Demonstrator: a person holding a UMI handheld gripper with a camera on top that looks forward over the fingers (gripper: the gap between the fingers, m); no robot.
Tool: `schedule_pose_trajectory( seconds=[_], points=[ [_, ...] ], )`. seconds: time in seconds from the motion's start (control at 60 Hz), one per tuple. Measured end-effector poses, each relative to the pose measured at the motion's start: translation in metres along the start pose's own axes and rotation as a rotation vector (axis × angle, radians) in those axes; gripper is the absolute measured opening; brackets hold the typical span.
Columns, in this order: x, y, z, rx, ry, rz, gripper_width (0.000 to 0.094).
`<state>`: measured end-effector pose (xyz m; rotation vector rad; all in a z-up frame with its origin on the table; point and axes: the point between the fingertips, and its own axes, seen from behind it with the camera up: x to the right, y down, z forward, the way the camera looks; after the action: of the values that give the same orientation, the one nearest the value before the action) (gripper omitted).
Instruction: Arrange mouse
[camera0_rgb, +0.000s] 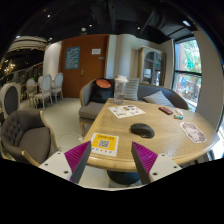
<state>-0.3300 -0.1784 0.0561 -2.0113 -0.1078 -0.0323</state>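
A dark oval mouse (142, 130) lies on a round wooden table (120, 128), beyond my fingers and a little to the right. My gripper (111, 160) is open and empty, held above the table's near edge. Its two magenta pads (76, 155) stand wide apart. A yellow card with a QR code (104, 143) lies on the table just ahead, between the fingers.
Papers (126, 111) lie at the table's far side and a card (193, 132) at its right. A grey armchair (24, 133) stands to the left and a sofa with cushions (130, 92) behind. Windows (186, 70) are at the right.
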Motion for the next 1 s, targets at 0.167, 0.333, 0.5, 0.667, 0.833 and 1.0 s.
schedule_pose_trajectory(
  seconds=[0.167, 0.333, 0.5, 0.667, 0.833, 1.0],
  points=[
    [0.053, 0.023, 0.020, -0.077, 0.098, -0.013, 0.0830],
    [0.098, 0.020, 0.056, -0.122, 0.171, 0.014, 0.0834],
    [0.138, 0.023, 0.110, -0.170, 0.157, 0.039, 0.0831],
    [0.161, 0.011, 0.159, -0.194, 0.127, 0.078, 0.0840],
    [0.174, -0.001, 0.199, -0.211, 0.108, 0.118, 0.0837],
    [0.199, -0.012, 0.233, -0.245, 0.141, 0.157, 0.0824]
  ],
)
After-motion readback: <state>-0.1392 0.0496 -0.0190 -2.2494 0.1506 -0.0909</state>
